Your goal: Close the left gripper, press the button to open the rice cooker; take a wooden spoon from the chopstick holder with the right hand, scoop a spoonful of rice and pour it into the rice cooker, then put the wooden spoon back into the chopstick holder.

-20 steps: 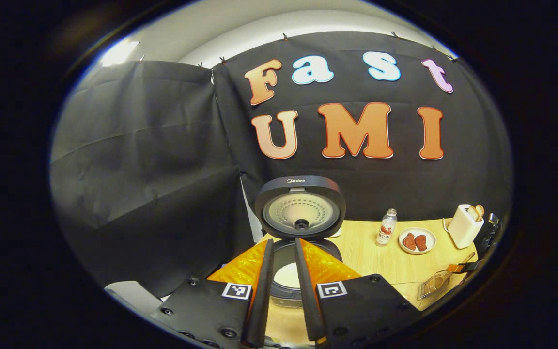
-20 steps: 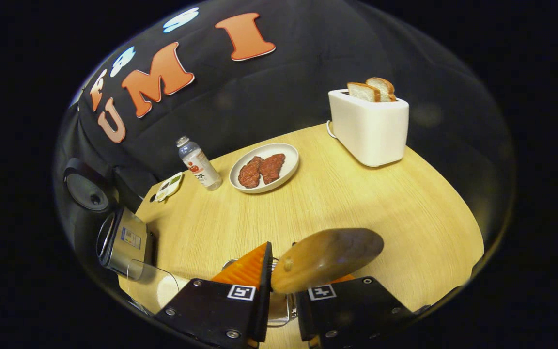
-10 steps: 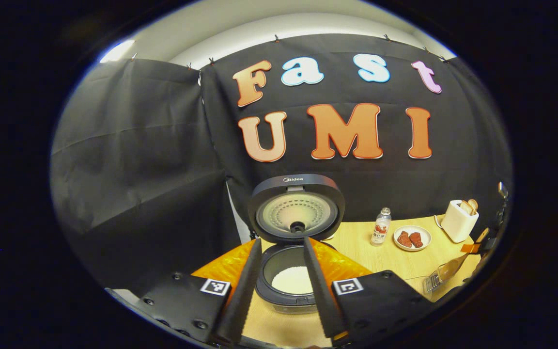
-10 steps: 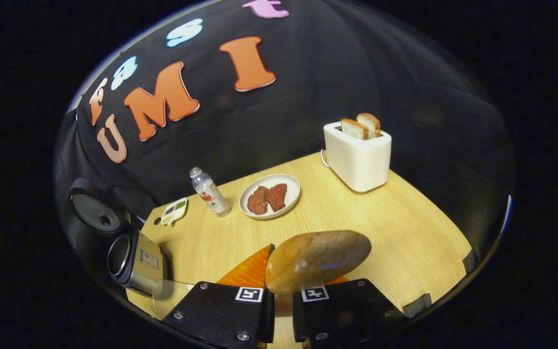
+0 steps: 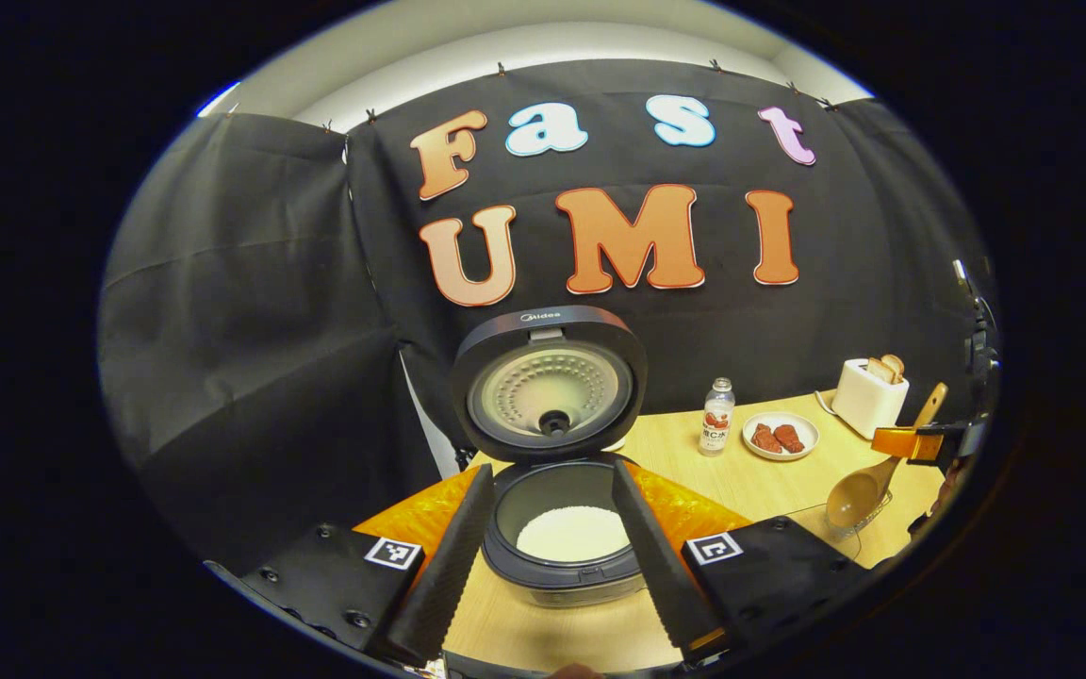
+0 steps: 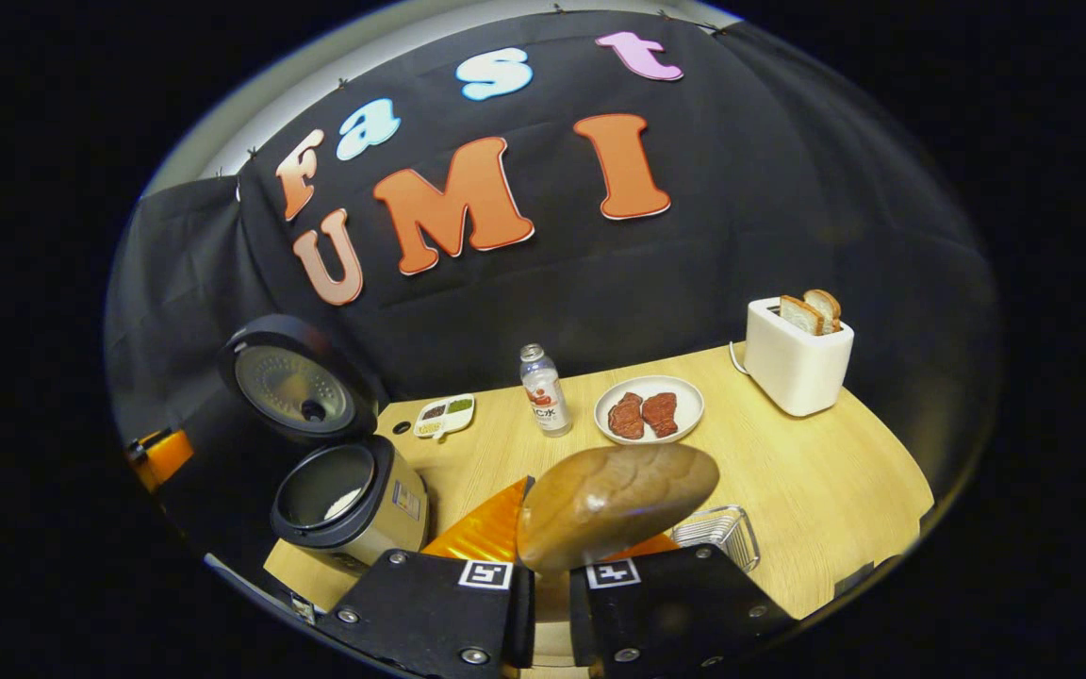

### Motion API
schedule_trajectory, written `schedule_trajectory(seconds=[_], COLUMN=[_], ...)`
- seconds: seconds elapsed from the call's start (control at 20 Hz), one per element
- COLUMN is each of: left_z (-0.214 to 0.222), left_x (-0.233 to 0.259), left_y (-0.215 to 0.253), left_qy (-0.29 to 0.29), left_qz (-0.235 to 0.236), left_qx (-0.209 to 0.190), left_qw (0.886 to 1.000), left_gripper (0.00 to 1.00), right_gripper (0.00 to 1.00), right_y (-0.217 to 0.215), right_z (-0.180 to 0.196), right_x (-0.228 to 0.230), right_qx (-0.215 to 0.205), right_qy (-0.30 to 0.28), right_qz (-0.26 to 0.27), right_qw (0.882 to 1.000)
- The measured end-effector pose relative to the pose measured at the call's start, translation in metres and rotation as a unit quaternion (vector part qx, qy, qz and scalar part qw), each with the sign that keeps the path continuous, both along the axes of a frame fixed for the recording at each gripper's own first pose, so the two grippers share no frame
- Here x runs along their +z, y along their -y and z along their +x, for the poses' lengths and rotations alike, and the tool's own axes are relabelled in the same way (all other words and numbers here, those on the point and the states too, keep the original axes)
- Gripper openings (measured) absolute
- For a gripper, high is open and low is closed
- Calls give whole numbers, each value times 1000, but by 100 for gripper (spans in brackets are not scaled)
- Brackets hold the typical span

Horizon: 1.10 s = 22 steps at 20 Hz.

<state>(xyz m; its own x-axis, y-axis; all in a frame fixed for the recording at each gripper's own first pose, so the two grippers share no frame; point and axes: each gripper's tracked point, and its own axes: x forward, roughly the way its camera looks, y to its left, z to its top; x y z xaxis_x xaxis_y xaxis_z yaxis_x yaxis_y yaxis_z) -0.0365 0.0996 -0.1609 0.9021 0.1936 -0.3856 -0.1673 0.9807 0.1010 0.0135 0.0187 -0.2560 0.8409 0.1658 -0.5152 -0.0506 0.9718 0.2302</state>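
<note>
My left gripper (image 5: 557, 552) had its fingers spread wide, holding nothing. Between and just beyond them sat the dark round rice cooker (image 5: 562, 538), lid (image 5: 550, 382) swung fully up and standing behind the pot, white rice (image 5: 573, 533) lying in the inner pot. The cooker stood on the light wooden table (image 5: 750, 481).

My right gripper (image 6: 543, 589) had its fingers pressed in on the handle of the brown wooden spoon (image 6: 617, 505), bowl pointing up and forward right above the fingertips, back of the bowl facing the camera. In the left gripper view that spoon (image 5: 859, 490) hung bowl-down over the table, far right of my left fingers, pinched by the right gripper (image 5: 920, 441).

Just right of my right fingers lay a clear ribbed container (image 6: 717, 533) on the table; can't tell if that's the chopstick holder. The open cooker (image 6: 350, 495) was left of the right fingers, close by. Farther ahead: small clear bottle with a red label (image 6: 544, 390), white plate with two pieces of red meat (image 6: 649, 409), white toaster with two bread slices (image 6: 798, 354), small white compartment dish (image 6: 445, 416).
</note>
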Motion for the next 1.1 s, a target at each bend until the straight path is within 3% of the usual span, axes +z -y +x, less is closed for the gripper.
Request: schedule_trajectory(seconds=[0.05,0.1,0.15,0.2,0.35,0.45,0.5,0.6,0.65,0.9,1.1], left_z=[-2,-6,-9,-11,-19,-20,-21,-21,-21,-21,-19], left_x=[-3,-6,-9,-10,-18,-23,-23,-21,-22,-30,-36], left_y=[-3,-6,-8,-11,-17,-19,-22,-23,-25,-33,-33], left_qy=[-2,-5,-7,-9,-20,-23,-22,-21,-21,-30,-36], left_qz=[1,0,-1,-2,-12,-12,-11,-10,-8,-16,-13], left_qx=[1,1,1,2,8,8,8,3,1,1,-10], left_qw=[1000,1000,1000,1000,1000,1000,1000,1000,1000,999,999], left_gripper=[87,87,87,80,80,95,80,80,87,87,87], right_gripper=[14,10,14,14,14,14,14,14,15,14,14], right_y=[-7,-13,-18,-19,-22,-22,-22,-24,-27,-36,-44], right_z=[-3,-4,-3,-5,-10,-13,-15,-18,-20,-33,-40], right_x=[-5,-11,-15,-22,-47,-59,-63,-71,-75,-109,-121], right_qx=[10,20,29,38,65,73,76,81,82,93,85], right_qy=[4,12,27,33,32,29,29,31,30,18,17], right_qz=[-16,-34,-57,-88,-174,-203,-218,-239,-249,-293,-299], right_qw=[1000,999,998,995,982,976,972,967,964,951,950])
